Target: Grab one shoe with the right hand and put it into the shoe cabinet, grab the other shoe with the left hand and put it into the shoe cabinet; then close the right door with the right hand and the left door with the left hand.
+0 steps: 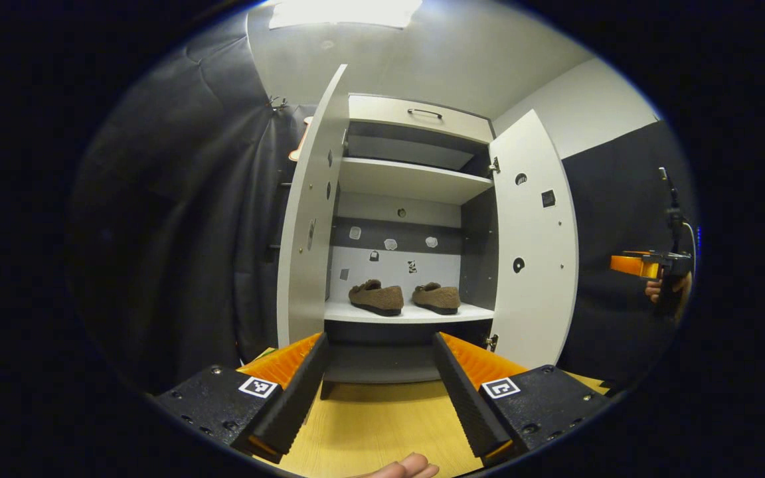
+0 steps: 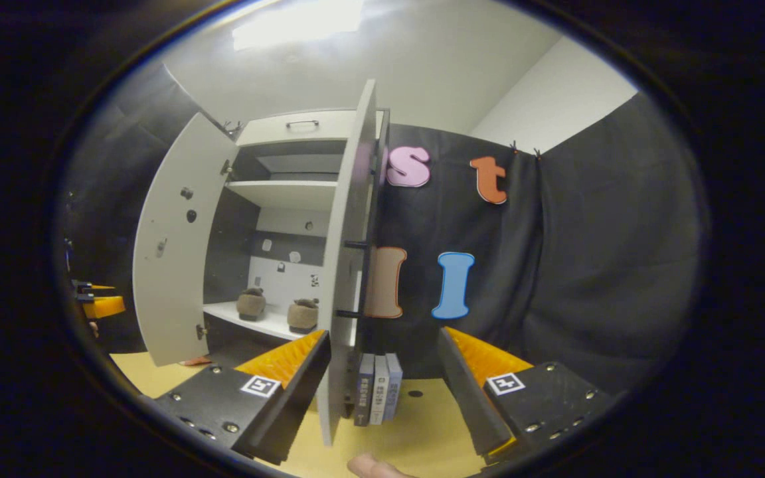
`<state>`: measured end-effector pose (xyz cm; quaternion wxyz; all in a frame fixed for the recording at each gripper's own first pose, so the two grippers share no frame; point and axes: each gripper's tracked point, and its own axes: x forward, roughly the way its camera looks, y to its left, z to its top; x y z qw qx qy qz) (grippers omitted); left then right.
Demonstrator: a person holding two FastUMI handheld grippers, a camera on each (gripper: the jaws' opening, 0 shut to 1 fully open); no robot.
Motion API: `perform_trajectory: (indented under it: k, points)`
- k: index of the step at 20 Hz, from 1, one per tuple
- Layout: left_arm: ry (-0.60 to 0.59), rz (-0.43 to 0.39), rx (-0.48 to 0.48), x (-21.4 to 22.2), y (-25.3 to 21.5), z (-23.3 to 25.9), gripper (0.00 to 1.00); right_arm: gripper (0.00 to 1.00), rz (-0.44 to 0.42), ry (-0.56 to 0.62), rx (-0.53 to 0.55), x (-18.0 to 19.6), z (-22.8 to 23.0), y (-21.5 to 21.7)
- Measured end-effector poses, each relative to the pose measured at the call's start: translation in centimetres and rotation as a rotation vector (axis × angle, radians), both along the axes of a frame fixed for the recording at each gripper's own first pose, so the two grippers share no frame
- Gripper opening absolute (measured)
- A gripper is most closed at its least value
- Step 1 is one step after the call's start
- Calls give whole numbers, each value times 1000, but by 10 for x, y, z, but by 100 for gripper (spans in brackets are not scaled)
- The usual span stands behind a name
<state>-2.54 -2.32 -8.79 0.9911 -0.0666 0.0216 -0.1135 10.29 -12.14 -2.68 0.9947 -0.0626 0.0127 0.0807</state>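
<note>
Shoes (image 1: 401, 298) shelved; doors next.
Right gripper (image 2: 382, 372) wide open, empty, right door (image 2: 349, 265) at 12 o'clock: swing shut. Left gripper (image 1: 377, 378) open, empty.

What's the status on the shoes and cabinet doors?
Left gripper open, right gripper open. Both shoes on the shelf. Left door and right door open.

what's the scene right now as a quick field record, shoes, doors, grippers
shoes: two brown shoes side by side on the lower shelf of the shoe cabinet
left door: open
right door: open
left hand-held gripper: open, holding nothing, facing the cabinet
right hand-held gripper: open, right door's edge between its fingers, not gripped
books: upright behind the right door
</note>
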Motion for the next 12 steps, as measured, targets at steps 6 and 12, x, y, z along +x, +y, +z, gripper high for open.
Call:
perform_trajectory:
  k: [6,12]
  points:
    - [-15,-55,-24,-15,-10,5,96,98,20,109,36,78,-26,-49]
    - [-18,-83,-10,-18,-11,4,96,97,-8,213,117,124,-59,-54]
